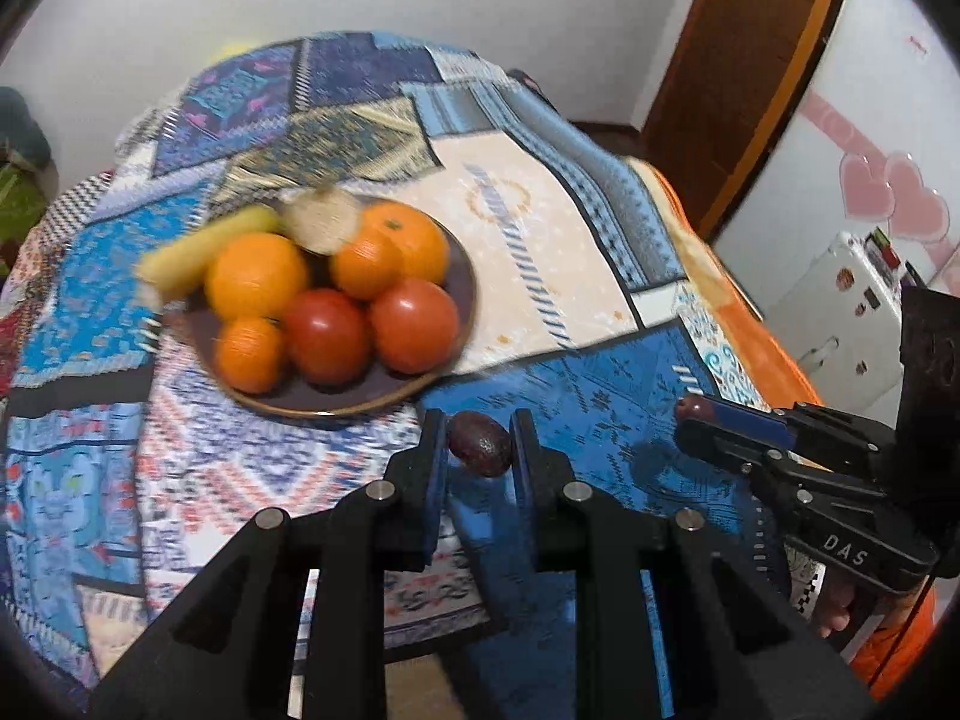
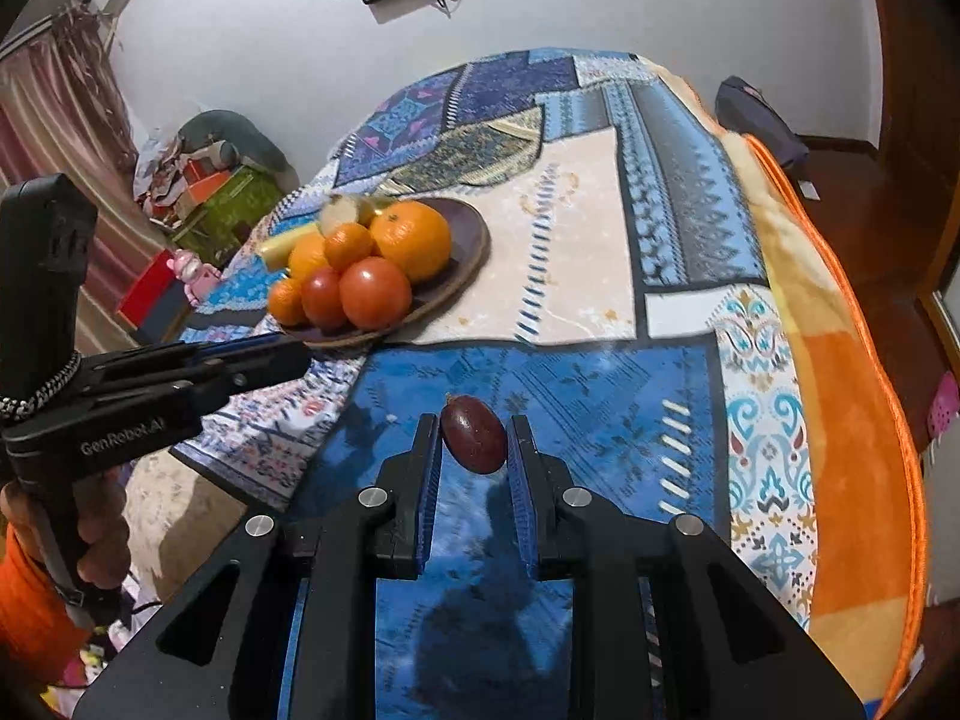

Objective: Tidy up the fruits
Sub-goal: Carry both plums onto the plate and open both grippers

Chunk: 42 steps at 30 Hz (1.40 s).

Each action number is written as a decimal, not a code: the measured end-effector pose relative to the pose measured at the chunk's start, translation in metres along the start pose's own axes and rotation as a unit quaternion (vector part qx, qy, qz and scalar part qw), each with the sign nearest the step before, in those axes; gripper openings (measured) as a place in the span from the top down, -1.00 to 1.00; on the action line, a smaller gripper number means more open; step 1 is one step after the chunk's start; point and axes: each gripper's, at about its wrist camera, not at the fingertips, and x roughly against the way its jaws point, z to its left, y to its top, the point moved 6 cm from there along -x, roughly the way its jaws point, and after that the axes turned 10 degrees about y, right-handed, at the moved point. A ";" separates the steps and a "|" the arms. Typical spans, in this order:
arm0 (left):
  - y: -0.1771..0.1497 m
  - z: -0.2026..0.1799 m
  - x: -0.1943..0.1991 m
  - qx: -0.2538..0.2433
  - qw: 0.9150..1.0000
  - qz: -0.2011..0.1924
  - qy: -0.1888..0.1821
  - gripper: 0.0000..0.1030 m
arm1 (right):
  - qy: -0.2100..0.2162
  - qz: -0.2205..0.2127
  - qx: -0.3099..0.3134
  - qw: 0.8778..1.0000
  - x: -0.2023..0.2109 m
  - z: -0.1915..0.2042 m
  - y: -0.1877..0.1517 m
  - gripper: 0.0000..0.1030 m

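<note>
My left gripper (image 1: 479,427) is shut on a small dark brown-red oval fruit (image 1: 481,444), held above the patterned blue cloth just in front of the plate. My right gripper (image 2: 473,427) is shut on a similar dark red oval fruit (image 2: 474,435) over the blue patch of cloth. In the left wrist view the right gripper (image 1: 690,414) shows at the right with its fruit (image 1: 689,403) at the tip. A brown plate (image 1: 462,276) holds oranges (image 1: 257,276), two tomatoes (image 1: 414,324), a banana (image 1: 204,252) and a pale round fruit (image 1: 321,219).
The table under the patchwork cloth (image 2: 678,396) drops off at an orange-trimmed edge (image 2: 852,360) on the right. A person's hand in an orange sleeve (image 2: 36,588) holds the left gripper (image 2: 294,355). A white fridge (image 1: 840,324) stands beyond the table.
</note>
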 end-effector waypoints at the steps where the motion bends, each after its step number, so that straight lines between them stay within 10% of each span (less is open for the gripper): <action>1: 0.002 0.006 0.004 0.003 1.000 -0.005 0.004 0.60 | 0.001 -0.003 0.004 1.000 0.000 0.003 0.002 0.61; 19: 0.024 0.119 0.003 0.055 0.994 -0.026 0.086 0.60 | 0.009 -0.010 0.047 0.999 -0.051 0.026 0.052 0.61; 42: 0.045 0.137 -0.059 0.076 0.995 -0.007 0.059 0.60 | -0.007 0.021 0.035 0.999 -0.103 0.000 0.073 0.61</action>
